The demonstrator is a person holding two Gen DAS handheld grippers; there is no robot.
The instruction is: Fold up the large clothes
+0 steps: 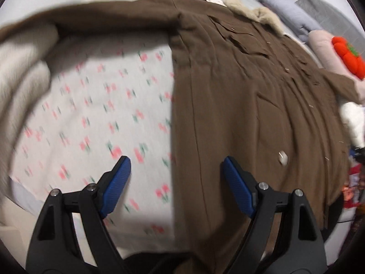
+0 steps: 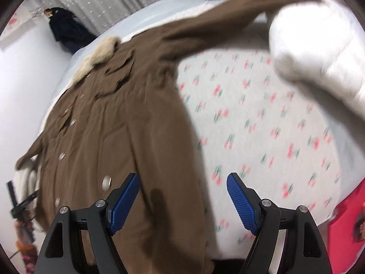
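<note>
The brown coat (image 1: 239,91) lies spread on the bed (image 1: 102,96), filling the right half of the left wrist view and the left half of the right wrist view, fur collar (image 2: 100,54) toward the top, one sleeve (image 2: 228,11) reaching to the upper right. The left gripper (image 1: 175,162) and right gripper (image 2: 182,178) both hover with jaws wide and nothing between them, each straddling a long side edge. A shallow pinch may catch only the top layer, so the thin cloth could slip or bunch, skewing the fold.

The brown coat (image 2: 118,125) is running off the bottom edge, motion blur is smearing the bedsheet's (image 1: 95,105) print, and the buttons (image 2: 106,182) are looking fuzzy.
</note>
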